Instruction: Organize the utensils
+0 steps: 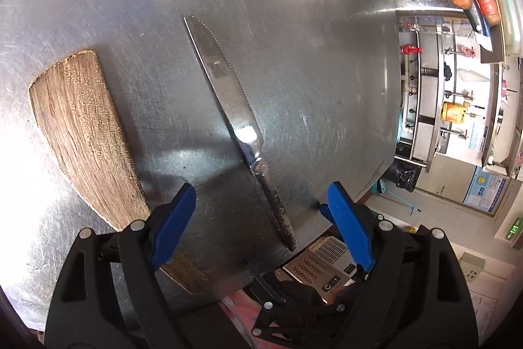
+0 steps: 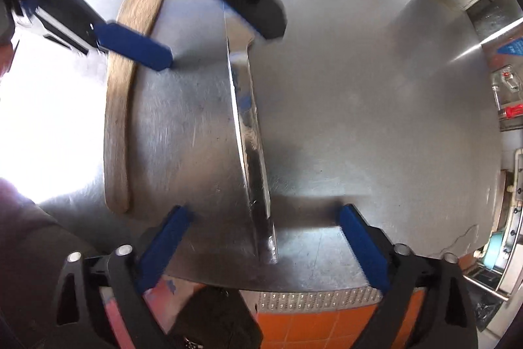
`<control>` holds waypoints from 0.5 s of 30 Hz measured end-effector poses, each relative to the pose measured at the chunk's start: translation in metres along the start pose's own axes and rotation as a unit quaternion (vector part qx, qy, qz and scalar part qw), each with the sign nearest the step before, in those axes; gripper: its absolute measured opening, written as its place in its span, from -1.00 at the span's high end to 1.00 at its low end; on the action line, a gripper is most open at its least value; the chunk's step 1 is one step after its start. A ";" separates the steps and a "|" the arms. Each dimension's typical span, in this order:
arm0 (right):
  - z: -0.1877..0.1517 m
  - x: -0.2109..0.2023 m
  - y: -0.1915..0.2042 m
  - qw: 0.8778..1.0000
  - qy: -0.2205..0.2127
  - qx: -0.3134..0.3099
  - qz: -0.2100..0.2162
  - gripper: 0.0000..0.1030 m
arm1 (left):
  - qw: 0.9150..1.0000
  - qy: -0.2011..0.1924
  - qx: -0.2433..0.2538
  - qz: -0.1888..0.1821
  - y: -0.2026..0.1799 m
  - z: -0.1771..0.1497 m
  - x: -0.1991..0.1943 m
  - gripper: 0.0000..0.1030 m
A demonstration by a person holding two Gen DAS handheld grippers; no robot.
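Here, serrated steel knife [image 1: 228, 107], worn wooden spatula [image 1: 81, 133]

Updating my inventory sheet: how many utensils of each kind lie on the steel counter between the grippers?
Table knife: 1
Wooden spatula: 1
Total: 2

Both wrist views look down, close — sharing the knife [image 1: 228, 107] [image 2: 250, 133].

Worktop [image 1: 294, 61]: scratched steel, below the fingers.
Yellow jug [image 1: 452, 113]: far right of the fingers, on a distant shelf.
Orange tiles [image 2: 294, 326]: floor, behind the fingers.
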State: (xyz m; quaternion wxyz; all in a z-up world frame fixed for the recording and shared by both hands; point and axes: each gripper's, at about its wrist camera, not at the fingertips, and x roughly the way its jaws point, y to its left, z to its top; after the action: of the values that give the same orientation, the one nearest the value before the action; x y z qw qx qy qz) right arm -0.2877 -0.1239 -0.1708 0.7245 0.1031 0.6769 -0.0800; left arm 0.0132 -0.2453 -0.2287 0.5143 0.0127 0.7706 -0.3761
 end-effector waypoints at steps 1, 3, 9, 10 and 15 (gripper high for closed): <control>-0.002 0.001 0.001 1.000 0.001 -0.001 0.000 -0.92 | 1.000 -0.002 -0.003 -0.001 0.001 -0.001 -0.001 -0.54; 0.002 0.003 0.003 1.000 0.002 -0.014 0.001 -0.92 | 1.000 -0.006 -0.004 -0.003 0.002 -0.003 -0.002 -0.56; 0.002 0.007 0.014 0.999 0.015 -0.034 0.000 -0.92 | 1.000 -0.016 -0.011 0.004 0.002 -0.006 -0.006 -0.56; 0.008 0.002 0.019 0.999 0.021 -0.041 -0.001 -0.92 | 1.000 -0.017 -0.013 0.005 0.001 -0.007 -0.006 -0.57; 0.014 0.008 0.022 0.997 0.023 -0.068 -0.002 -0.92 | 1.000 -0.019 -0.021 0.004 0.001 -0.003 -0.008 -0.62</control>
State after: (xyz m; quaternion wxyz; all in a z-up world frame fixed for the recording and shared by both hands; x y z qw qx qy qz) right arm -0.2677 -0.1057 -0.1768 0.7140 0.0543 0.6972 -0.0327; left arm 0.0147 -0.2395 -0.2226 0.5305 -0.0020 0.7686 -0.3575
